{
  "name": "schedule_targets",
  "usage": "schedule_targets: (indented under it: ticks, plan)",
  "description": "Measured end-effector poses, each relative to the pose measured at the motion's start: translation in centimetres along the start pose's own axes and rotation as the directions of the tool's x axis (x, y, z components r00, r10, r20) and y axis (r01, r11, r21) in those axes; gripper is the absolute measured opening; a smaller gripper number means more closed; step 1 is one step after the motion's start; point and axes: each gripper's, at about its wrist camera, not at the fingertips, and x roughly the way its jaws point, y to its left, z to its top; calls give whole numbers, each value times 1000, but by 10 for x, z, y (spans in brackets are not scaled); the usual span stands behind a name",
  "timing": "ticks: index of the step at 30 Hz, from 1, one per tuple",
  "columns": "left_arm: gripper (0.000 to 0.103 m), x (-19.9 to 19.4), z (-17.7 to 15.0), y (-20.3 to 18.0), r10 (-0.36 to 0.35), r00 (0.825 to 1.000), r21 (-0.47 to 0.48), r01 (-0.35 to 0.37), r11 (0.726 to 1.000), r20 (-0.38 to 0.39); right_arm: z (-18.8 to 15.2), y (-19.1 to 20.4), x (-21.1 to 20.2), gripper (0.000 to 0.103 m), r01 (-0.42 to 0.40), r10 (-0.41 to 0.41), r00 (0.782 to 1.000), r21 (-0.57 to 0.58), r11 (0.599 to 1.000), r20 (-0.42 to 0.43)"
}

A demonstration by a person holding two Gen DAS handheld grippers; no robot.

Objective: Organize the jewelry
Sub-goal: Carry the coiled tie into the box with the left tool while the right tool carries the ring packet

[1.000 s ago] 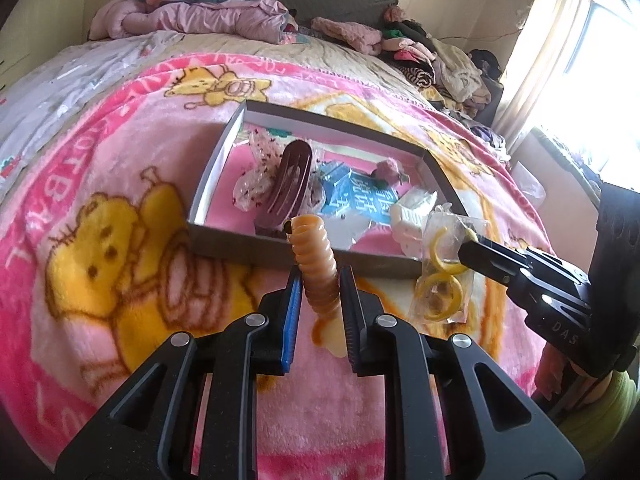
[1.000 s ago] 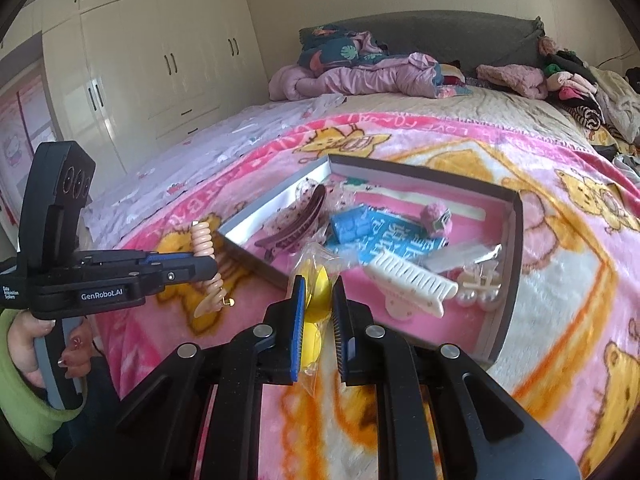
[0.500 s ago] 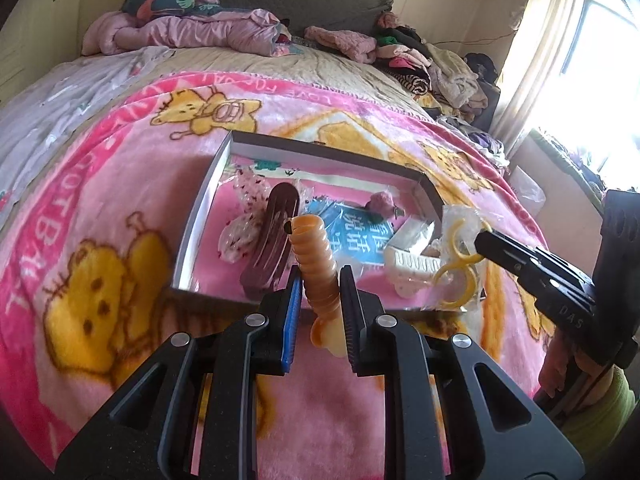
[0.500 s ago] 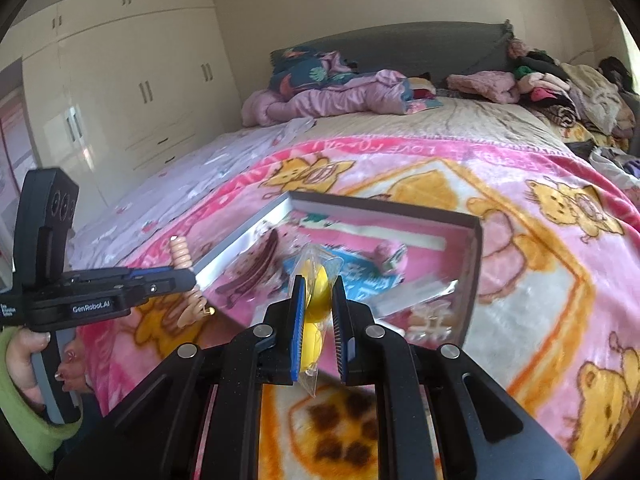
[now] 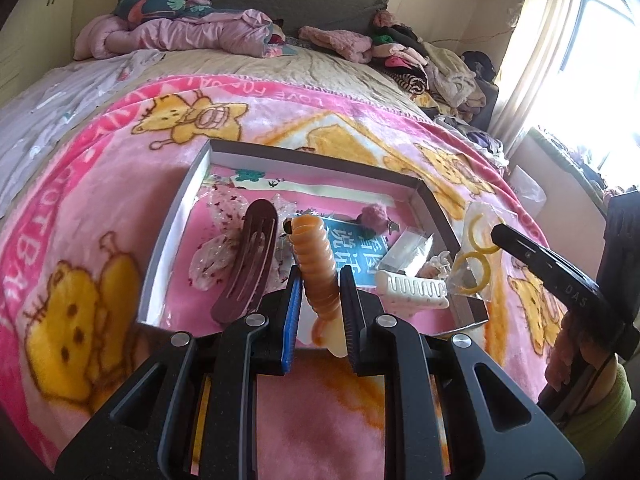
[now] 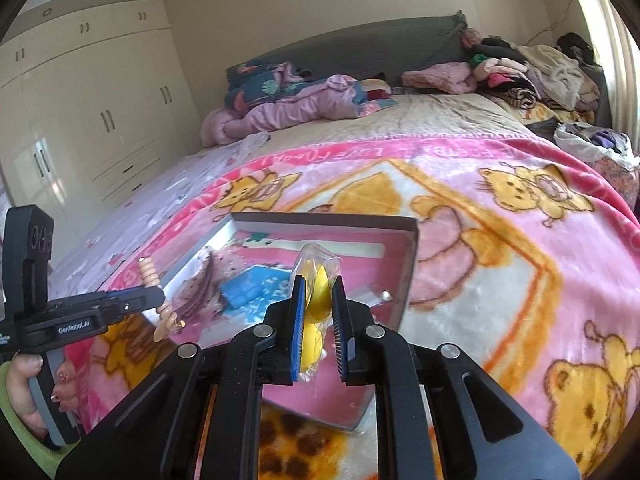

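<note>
the left gripper point(image 5: 319, 280), low and centre in its own view, is clamped on a ribbed orange spiral hair tie point(image 5: 314, 256) that stands up between the pads, with a pale flat tab hanging below them. the right gripper point(image 6: 318, 320), low centre in its view, is pinched tight on a small clear plastic packet of yellow rings point(image 6: 316, 292); in the left view that packet shows at the right, over the box's right edge.

we judge the step in hand to be bringing both pieces over the shallow grey box point(image 5: 176, 216) in the middle of the frame and setting them inside. to do it well we'd lower each piece over a bare patch of the pink floor, near the lower edge, before letting go, so nothing lands on the rim or bounces onto the pink cartoon blanket point(image 5: 100, 184). the packet is slippery film and hangs loosely, so we'd release it low. the coil is springy and may roll; laying it on its side should calm it.

inside the box lie a glossy dark brown hair clip point(image 5: 248, 264), long and slotted, a white toothed comb clip point(image 5: 412, 290), a blue printed card point(image 5: 360, 256), a fuzzy mauve pompom point(image 5: 374, 216) and crinkled clear wrappers. the box walls look like stiff card, the blanket plush and yielding.
</note>
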Motion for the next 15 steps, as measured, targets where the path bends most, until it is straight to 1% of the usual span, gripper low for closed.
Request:
schedule_targets:
  ticks: [5, 8, 15]
  plan:
    - [13, 14, 0, -2, -3, 1000, 2, 3, 1000, -18, -1, -10, 10, 13, 17, -16, 1000, 37, 999, -12]
    - [13, 21, -1, 0, 0, 1000, 1, 0, 1000, -31, -3, -12, 19, 13, 8, -6, 999, 56, 998, -41]
    - [13, 31, -5, 3, 11, 998, 6, -11, 1000, -55, -4, -10, 41, 14, 12, -7, 994, 44, 999, -107]
